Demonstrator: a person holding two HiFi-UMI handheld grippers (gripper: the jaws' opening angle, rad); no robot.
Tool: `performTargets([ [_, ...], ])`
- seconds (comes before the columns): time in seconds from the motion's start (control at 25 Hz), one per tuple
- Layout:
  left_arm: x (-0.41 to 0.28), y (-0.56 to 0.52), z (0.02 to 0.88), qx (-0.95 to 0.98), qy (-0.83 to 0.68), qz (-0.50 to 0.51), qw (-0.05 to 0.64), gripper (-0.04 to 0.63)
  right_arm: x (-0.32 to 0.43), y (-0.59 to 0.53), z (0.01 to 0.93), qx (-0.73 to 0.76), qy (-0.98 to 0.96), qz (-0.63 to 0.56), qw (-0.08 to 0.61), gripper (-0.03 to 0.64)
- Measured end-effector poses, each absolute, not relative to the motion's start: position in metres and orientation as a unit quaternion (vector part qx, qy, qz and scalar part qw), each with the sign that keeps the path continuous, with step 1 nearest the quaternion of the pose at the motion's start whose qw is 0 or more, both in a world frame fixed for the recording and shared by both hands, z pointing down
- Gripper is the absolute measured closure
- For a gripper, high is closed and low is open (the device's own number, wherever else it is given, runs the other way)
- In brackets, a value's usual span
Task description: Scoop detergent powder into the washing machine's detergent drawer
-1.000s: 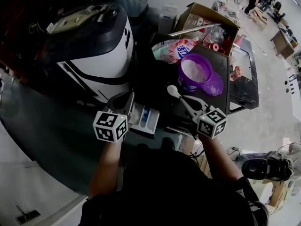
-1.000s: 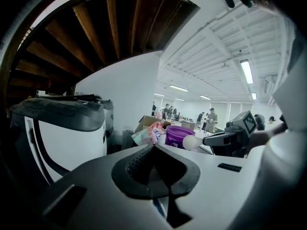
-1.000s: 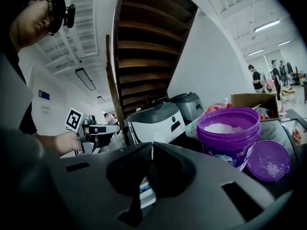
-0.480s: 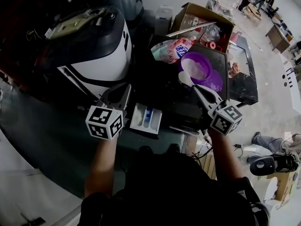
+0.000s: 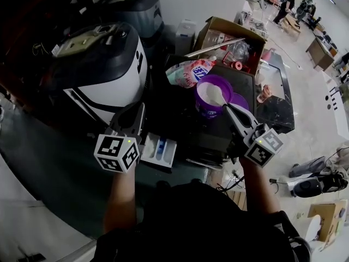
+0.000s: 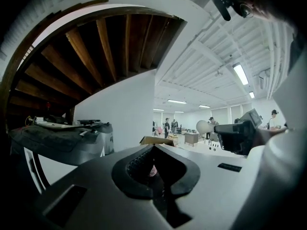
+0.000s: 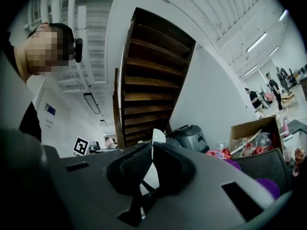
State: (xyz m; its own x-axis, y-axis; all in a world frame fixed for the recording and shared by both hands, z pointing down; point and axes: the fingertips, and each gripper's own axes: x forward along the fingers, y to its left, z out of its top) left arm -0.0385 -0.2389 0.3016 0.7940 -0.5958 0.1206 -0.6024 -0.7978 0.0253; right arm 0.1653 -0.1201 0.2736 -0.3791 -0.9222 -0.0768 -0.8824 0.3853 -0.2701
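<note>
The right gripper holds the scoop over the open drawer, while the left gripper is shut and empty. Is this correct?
Not over the drawer. The head view shows the right gripper holding the scoop at the purple tub of powder. The open drawer lies by the left gripper, which is shut and empty.

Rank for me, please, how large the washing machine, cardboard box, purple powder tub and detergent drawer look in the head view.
1. washing machine
2. cardboard box
3. purple powder tub and detergent drawer: they look about alike, so I leave them unranked.
</note>
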Motion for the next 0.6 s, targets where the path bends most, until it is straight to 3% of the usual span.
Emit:
performTargets([
  [0.6,0.011,-0.218,0.327,0.951,-0.297,0.075,0.049,0.586,0.191,-0.104,0.301,-0.536,0.831,-0.101,0.106,0.597],
])
